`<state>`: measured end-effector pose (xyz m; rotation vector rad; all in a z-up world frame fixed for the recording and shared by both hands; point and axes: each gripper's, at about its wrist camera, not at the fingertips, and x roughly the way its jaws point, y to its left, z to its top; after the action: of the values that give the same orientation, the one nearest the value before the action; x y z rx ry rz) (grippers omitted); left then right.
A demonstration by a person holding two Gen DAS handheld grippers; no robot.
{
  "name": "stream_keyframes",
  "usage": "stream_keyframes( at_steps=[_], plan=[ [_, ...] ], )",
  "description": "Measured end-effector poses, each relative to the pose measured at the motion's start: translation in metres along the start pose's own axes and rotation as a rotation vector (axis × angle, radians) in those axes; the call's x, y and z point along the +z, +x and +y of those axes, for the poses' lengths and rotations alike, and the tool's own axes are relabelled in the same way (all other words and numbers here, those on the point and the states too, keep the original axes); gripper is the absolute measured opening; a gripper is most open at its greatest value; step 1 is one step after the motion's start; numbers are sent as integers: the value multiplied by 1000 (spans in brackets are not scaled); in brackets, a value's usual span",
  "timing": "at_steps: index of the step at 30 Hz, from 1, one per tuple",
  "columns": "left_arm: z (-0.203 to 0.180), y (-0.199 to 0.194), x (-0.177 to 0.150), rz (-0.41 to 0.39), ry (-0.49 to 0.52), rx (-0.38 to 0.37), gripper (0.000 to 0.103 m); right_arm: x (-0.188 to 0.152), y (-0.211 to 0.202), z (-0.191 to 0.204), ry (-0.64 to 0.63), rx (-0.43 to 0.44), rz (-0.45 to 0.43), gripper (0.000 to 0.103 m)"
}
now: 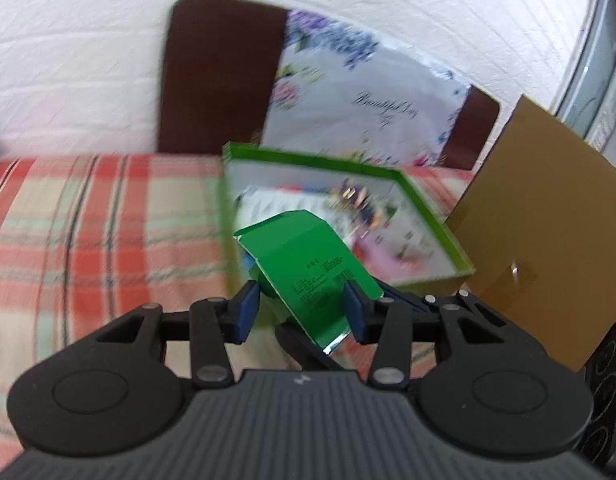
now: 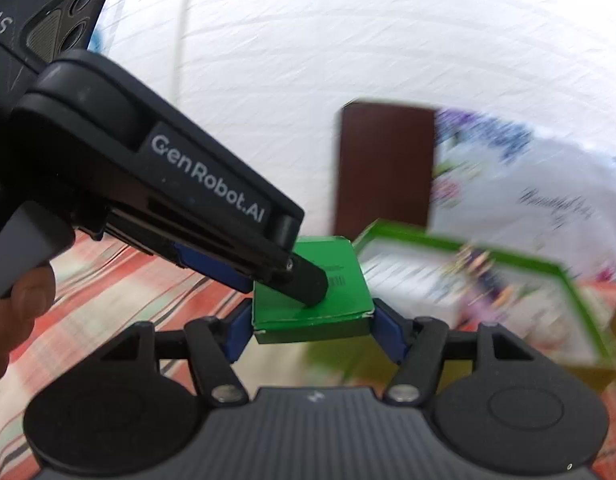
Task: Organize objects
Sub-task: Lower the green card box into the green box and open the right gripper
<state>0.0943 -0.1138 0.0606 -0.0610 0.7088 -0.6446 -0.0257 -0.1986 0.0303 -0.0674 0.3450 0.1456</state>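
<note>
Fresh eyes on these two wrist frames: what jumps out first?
The bright green cardboard box, held between the blue pads of the right gripper, while the left gripper comes at it from the left with one fingertip on its top. Behind it, a shallow green-rimmed tray of printed papers lies on the red plaid cloth. A brown cardboard panel stands right of the tray.

Open plaid tablecloth (image 1: pixel 87 232) lies to the left of the green-rimmed tray (image 1: pixel 428 236) — free room for a gripper there. On the tray's right the way is blocked by an upright brown cardboard panel (image 1: pixel 548 216); behind it stand 2 dark chair backs (image 1: pixel 219 76) draped with floral cloth (image 1: pixel 372 104). The right gripper (image 2: pixel 312 320) is crowded from the left by the left gripper (image 2: pixel 308 280) — both meet at 1 small green box (image 2: pixel 308 312).
</note>
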Motion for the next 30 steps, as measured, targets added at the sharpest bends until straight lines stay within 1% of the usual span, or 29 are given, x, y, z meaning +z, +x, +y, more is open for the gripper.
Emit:
stream_keyframes(
  at_steps=[4, 7, 11, 13, 15, 18, 20, 21, 22, 24, 25, 26, 27, 29, 30],
  plan=[
    [-31, 30, 31, -7, 53, -47, 48, 16, 7, -41, 43, -84, -30, 62],
    [-53, 56, 42, 4, 96, -74, 48, 19, 14, -72, 83, -144, -32, 62],
    [-78, 96, 50, 52, 138, -99, 48, 12, 26, -107, 124, -227, -3, 63],
    [-86, 115, 50, 78, 171, -85, 48, 7, 36, -119, 130, -258, 32, 63],
    [-88, 133, 51, 95, 195, -49, 49, 2, 49, -127, 139, -269, 77, 63],
    [-82, 148, 56, 76, 221, 5, 50, -4, 70, -131, 164, -256, 108, 63],
    [-75, 154, 60, 69, 228, 25, 50, -6, 80, -129, 135, -273, 113, 65],
    [-72, 156, 62, 71, 221, 32, 56, -5, 86, -129, 125, -278, 117, 65],
    [-71, 159, 64, 70, 217, 63, 60, -4, 90, -130, 125, -276, 124, 65],
    [-69, 157, 66, 74, 200, 73, 63, -2, 91, -135, 157, -263, 122, 65],
    [-69, 153, 66, 74, 196, 77, 63, -3, 87, -136, 167, -262, 118, 69],
    [-70, 148, 65, 68, 197, 78, 64, -4, 81, -137, 176, -263, 110, 76],
    [-72, 145, 64, 60, 200, 82, 69, -6, 74, -137, 185, -264, 99, 78],
    [-74, 133, 62, 39, 196, 107, 76, -7, 66, -135, 203, -253, 84, 78],
    [-75, 127, 60, 29, 193, 119, 76, -5, 62, -133, 210, -251, 72, 78]
  ],
)
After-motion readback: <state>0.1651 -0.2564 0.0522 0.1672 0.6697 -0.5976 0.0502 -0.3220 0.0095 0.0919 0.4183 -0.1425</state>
